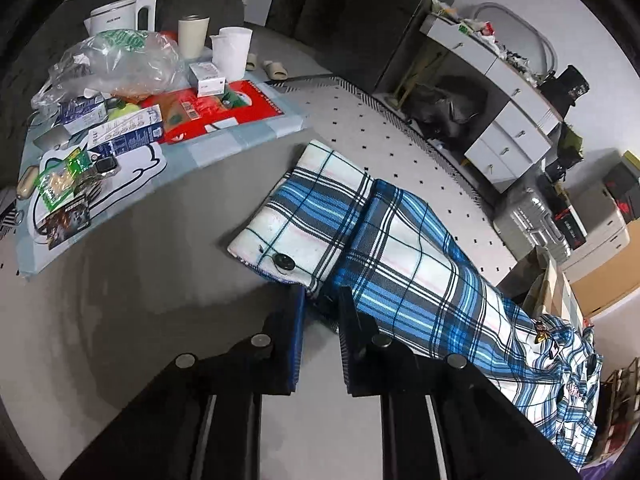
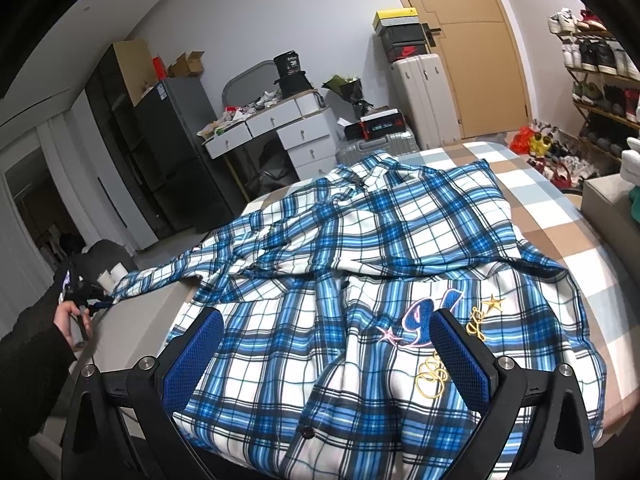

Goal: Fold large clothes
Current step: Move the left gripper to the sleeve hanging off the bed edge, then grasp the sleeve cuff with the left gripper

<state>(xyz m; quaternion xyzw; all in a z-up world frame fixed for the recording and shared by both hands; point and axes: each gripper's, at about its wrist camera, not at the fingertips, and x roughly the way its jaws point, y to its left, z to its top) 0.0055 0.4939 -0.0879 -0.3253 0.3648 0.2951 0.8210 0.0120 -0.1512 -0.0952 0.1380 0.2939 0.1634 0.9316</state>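
Shirt (image 2: 360, 280) sleeve cuff (image 1: 296, 224) is clamped in my left gripper (image 1: 320, 300); I draw it across the body while my right gripper (image 2: 326, 356), jaws apart, hovers above.

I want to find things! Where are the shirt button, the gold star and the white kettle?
shirt button (image 1: 283, 262), left wrist view, middle of the dark cuff button.
gold star (image 2: 495, 303), right wrist view, centre of the embroidered star.
white kettle (image 1: 120, 14), left wrist view, on its body.

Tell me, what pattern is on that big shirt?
Blue, white and black plaid on the shirt, with embroidered gold and pink stars; clearest in the right wrist view.
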